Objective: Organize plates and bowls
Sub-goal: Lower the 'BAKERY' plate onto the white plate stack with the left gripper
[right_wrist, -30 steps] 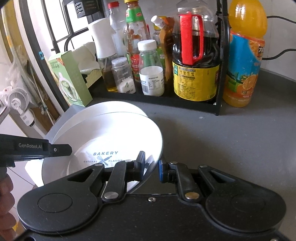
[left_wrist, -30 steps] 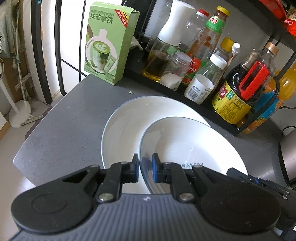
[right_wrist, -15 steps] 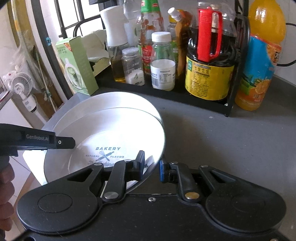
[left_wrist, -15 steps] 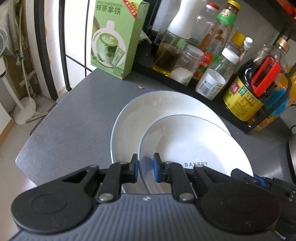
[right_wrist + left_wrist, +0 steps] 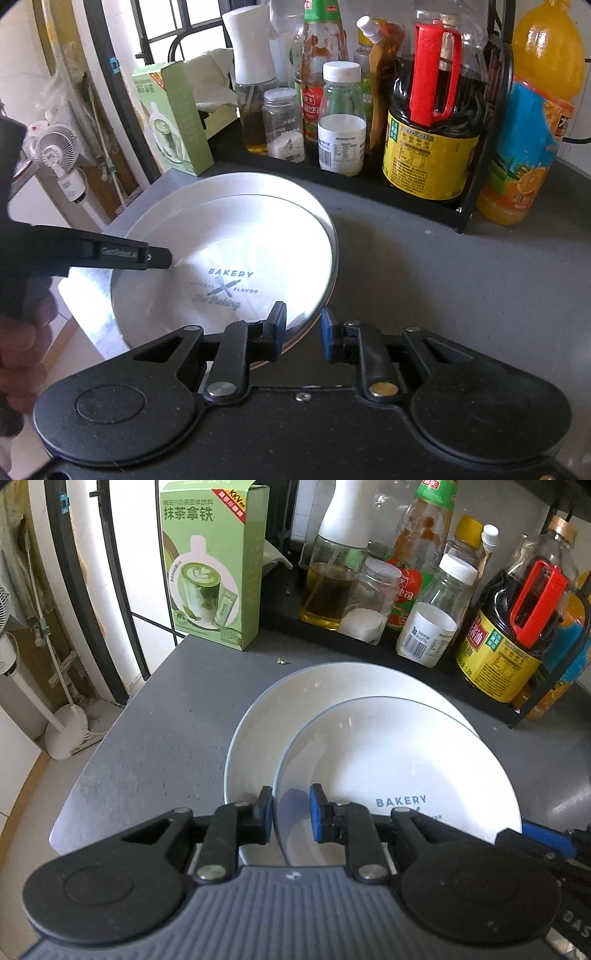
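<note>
The BAKERY plate is sitting inside the larger white plate, pushed toward that plate's right side, so a crescent of the larger one is showing on the left and far edges. Both are lying on the dark grey counter, near its left corner.

The left gripper is straddling the left rim of the BAKERY plate — one pad outside the rim, one over the plate's inside — with a gap on the inner side, so the jaws are standing apart, not clamped. The right gripper is straddling the near right rim of the same plate, its jaws likewise parted, with daylight showing between pad and rim.

In the right wrist view the left gripper is reaching in from the left over the plate.

Behind the plates, a black rack is holding bottles and jars, among them a soy sauce jug with a red handle. An orange juice bottle is standing just right of the rack, and a green matcha latte box is standing at the counter's far left.
</note>
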{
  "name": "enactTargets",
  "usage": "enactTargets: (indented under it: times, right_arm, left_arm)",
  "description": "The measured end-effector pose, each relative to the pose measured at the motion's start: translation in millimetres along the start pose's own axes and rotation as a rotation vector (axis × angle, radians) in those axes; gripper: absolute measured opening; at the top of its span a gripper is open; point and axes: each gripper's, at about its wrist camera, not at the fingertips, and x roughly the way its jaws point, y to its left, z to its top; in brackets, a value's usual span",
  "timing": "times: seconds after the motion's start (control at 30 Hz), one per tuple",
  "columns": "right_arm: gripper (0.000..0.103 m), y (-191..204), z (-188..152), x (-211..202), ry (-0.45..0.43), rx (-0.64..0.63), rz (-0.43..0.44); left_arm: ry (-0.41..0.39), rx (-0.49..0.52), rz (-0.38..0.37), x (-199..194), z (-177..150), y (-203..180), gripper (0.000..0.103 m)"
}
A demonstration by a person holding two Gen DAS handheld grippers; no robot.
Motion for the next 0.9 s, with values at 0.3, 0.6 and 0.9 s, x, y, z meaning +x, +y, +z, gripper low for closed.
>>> enactTargets:
  times: [0.3,0.6,0.9]
  right_arm:
    - [0.021,-8,-4,-2,-0.002,0.039,0.008]
    - [0.021,-35,-15,6,0.030,0.190,-0.020]
    - [0.034,-39,-8,-9,-0.036,0.212,0.021]
  left_arm:
    - [0.000,0.068,0.055,-1,4,-9,0.019]
    - [-0.025,0.054,0.065,-14,10,0,0.020]
    - [-0.019,0.064,0.133,-13,12,6,0.048]
